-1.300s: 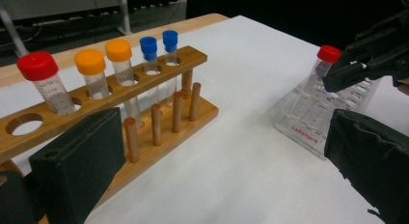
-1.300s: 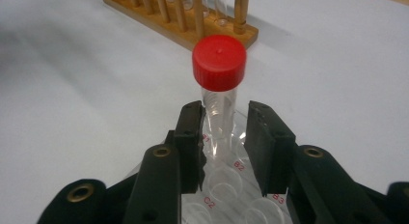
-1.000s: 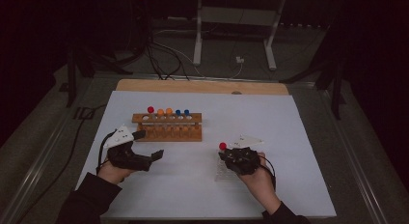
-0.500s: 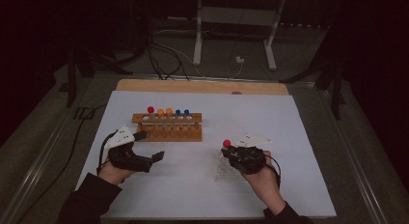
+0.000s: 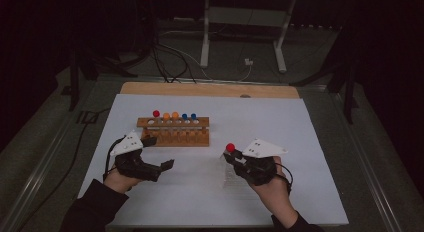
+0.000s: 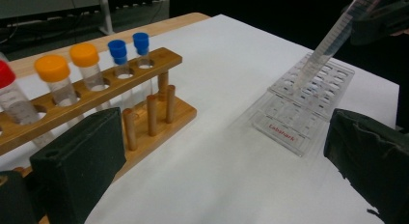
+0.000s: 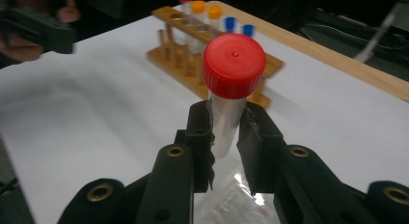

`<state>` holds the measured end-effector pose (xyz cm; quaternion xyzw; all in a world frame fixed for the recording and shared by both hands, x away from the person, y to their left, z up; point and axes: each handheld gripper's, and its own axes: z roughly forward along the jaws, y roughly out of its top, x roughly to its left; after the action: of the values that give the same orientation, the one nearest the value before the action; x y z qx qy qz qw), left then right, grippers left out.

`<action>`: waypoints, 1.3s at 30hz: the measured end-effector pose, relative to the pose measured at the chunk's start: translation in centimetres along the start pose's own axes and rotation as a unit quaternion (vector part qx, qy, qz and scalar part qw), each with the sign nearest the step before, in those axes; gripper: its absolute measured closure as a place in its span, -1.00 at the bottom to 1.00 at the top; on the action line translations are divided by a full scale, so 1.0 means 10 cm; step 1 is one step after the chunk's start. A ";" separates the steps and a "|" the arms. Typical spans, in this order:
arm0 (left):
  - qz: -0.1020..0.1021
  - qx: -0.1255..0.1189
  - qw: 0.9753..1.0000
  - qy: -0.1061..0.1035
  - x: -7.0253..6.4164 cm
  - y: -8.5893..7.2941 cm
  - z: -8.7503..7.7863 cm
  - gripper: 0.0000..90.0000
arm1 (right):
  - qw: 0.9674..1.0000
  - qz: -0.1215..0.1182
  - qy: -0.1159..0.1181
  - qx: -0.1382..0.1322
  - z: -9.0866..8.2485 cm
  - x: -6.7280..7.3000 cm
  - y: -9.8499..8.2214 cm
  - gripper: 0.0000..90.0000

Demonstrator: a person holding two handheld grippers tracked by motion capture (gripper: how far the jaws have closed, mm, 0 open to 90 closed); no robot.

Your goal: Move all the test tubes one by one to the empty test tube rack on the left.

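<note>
My right gripper (image 5: 231, 157) is shut on a clear tube with a red cap (image 5: 230, 148), held tilted over a clear plastic tray rack (image 5: 232, 179). In the right gripper view the pads (image 7: 205, 130) press the tube (image 7: 234, 74) just below its cap. The left gripper view shows the tube (image 6: 333, 38) slanting down, its lower end at the clear rack (image 6: 301, 108). My left gripper (image 5: 159, 152) rests open beside the wooden rack (image 5: 175, 134), nothing between its jaws. That rack holds one red-capped, two orange-capped and two blue-capped tubes (image 6: 84, 55).
White paper (image 5: 300, 142) covers the table, with a wooden strip (image 5: 210, 89) along the far edge. Cables and a metal stand (image 5: 240, 32) lie on the dark floor beyond. A cable trails from the left gripper off the table's left side.
My right gripper has risen and drifted slightly right, carrying the red-capped tube up from the clear rack. The left gripper has stayed where it was.
</note>
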<state>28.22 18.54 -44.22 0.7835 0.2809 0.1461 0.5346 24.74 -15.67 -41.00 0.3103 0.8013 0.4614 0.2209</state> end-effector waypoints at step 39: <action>0.056 -0.001 0.994 -0.092 -0.58 0.08 0.27 -0.08 | 0.992 -0.038 0.095 0.073 0.57 0.55 -0.16 0.67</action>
<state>25.22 12.88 -44.12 0.8076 0.1861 0.1034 0.5499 23.96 -9.01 -45.49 0.2495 0.8614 0.4205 0.1375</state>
